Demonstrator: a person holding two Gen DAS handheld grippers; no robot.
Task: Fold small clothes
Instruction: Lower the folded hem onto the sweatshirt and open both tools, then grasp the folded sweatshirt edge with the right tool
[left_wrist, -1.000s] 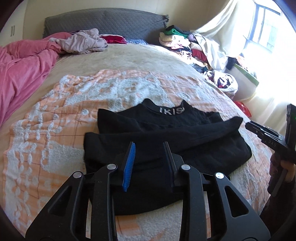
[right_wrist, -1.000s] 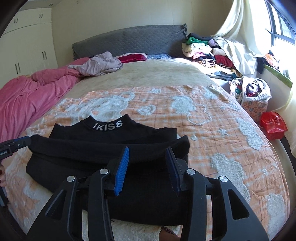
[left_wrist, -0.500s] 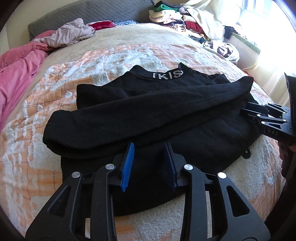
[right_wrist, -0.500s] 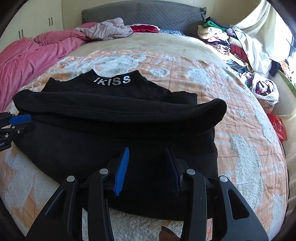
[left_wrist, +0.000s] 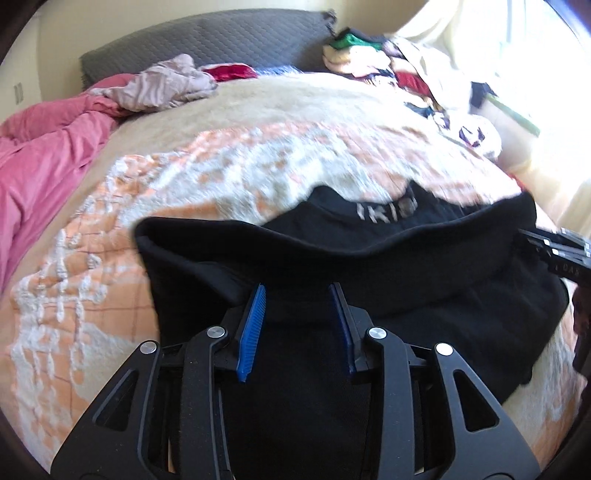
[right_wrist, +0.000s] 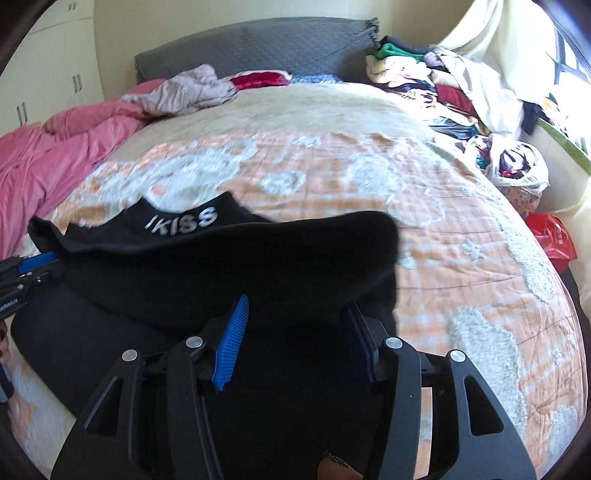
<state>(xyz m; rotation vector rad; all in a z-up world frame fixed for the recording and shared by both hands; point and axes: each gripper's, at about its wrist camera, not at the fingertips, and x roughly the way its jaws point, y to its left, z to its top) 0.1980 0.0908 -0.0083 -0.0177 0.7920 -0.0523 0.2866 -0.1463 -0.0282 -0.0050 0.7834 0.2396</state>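
A black top (left_wrist: 369, 280) with a white "IKISS" collar print (right_wrist: 183, 220) lies on the orange-and-white blanket (left_wrist: 221, 173), its sleeves folded across the body. My left gripper (left_wrist: 299, 291) is open, its blue pads straddling the hem near the top's left side. My right gripper (right_wrist: 295, 306) is open over the hem near the top's right side (right_wrist: 314, 258). Each gripper shows at the edge of the other's view: the right in the left wrist view (left_wrist: 557, 251), the left in the right wrist view (right_wrist: 26, 269). Whether cloth lies between the pads is unclear.
A pink duvet (right_wrist: 55, 155) lies along the left. Loose clothes (right_wrist: 192, 88) sit by the grey headboard (right_wrist: 258, 48). A clothes pile (right_wrist: 424, 74), a bag (right_wrist: 513, 166) and a red bag (right_wrist: 554, 236) line the right side.
Both grippers have dropped lower and closer to the top's hem. The views tilted up and the top's hem edge looks lifted towards the collar.
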